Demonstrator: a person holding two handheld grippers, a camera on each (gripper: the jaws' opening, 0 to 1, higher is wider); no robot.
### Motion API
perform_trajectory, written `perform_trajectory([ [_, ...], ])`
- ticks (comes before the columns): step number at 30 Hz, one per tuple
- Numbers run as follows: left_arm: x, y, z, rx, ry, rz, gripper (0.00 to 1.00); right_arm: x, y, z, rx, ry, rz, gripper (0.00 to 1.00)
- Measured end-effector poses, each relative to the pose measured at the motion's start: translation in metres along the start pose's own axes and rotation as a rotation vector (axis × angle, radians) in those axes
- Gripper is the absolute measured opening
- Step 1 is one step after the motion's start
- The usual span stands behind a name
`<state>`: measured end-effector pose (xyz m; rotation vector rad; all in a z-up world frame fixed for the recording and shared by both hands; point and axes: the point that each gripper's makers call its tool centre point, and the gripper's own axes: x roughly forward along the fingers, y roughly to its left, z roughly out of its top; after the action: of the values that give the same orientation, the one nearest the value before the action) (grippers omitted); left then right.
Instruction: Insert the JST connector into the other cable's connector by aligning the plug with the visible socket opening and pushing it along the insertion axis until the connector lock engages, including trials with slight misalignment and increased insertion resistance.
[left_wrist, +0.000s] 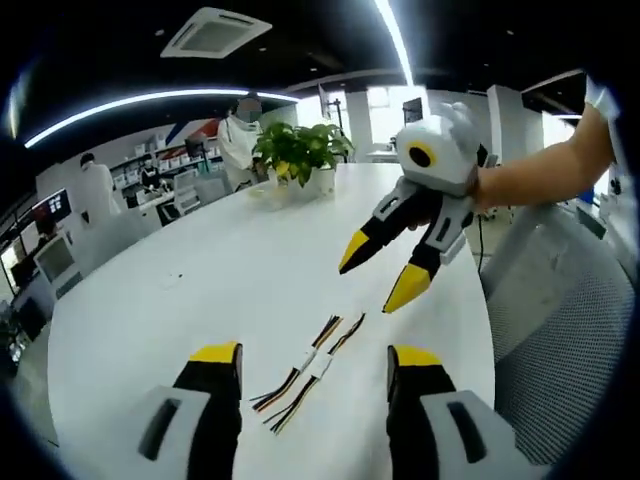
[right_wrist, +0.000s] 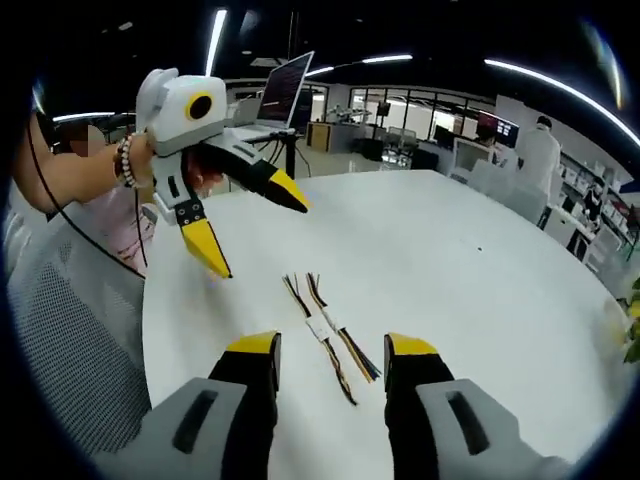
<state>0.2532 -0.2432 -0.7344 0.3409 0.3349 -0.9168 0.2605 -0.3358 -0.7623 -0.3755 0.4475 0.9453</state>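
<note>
Two short multicoloured cables, each with a white JST connector (left_wrist: 318, 364), lie side by side on the white table (left_wrist: 220, 270). In the left gripper view my left gripper (left_wrist: 315, 355) is open above the table, its yellow-tipped jaws to either side of the cables. The right gripper (left_wrist: 385, 272) hangs open in the air beyond them, held by a person's hand. In the right gripper view the same cables (right_wrist: 330, 330) lie between my open right gripper (right_wrist: 332, 345) jaws, and the left gripper (right_wrist: 250, 225) hovers open at upper left.
A potted green plant (left_wrist: 300, 155) stands at the table's far end. A grey mesh chair (left_wrist: 560, 330) sits beside the table edge. A laptop (right_wrist: 285, 90) is on a stand beyond the table. People stand at desks in the background.
</note>
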Motion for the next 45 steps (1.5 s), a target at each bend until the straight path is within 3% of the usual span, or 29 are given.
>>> perform_trajectory([
  [5, -0.014, -0.009, 0.008, -0.029, -0.027, 0.05, 0.61, -0.021, -0.004, 0.002, 0.027, -0.022, -0.054, 0.47],
  [13, -0.034, -0.016, 0.011, -0.123, -0.034, 0.121, 0.82, -0.06, -0.004, -0.002, 0.085, -0.058, -0.116, 0.51],
  [18, -0.053, -0.026, 0.013, -0.125, -0.043, 0.14, 0.82, -0.084, -0.004, -0.01, 0.158, -0.067, -0.143, 0.51],
  [22, -0.068, -0.03, 0.014, -0.176, -0.078, 0.162, 0.83, -0.104, -0.004, -0.017, 0.176, -0.066, -0.185, 0.53],
  [26, -0.086, -0.037, 0.006, -0.222, -0.089, 0.196, 0.85, -0.121, -0.004, -0.025, 0.191, -0.056, -0.222, 0.54],
  [30, -0.101, -0.047, -0.008, -0.262, -0.077, 0.238, 0.88, -0.136, 0.001, -0.028, 0.273, -0.091, -0.232, 0.53],
  [33, -0.109, -0.056, -0.017, -0.295, -0.063, 0.255, 0.88, -0.142, 0.004, -0.04, 0.275, -0.065, -0.255, 0.5],
  [37, -0.111, -0.076, -0.021, -0.351, -0.073, 0.226, 0.89, -0.15, 0.009, -0.055, 0.302, -0.042, -0.274, 0.51],
  [39, -0.107, -0.086, -0.027, -0.343, -0.045, 0.201, 0.89, -0.152, 0.014, -0.062, 0.33, -0.039, -0.27, 0.51],
  [45, -0.107, -0.089, -0.041, -0.307, 0.004, 0.23, 0.89, -0.153, 0.027, -0.081, 0.351, -0.002, -0.279, 0.53],
])
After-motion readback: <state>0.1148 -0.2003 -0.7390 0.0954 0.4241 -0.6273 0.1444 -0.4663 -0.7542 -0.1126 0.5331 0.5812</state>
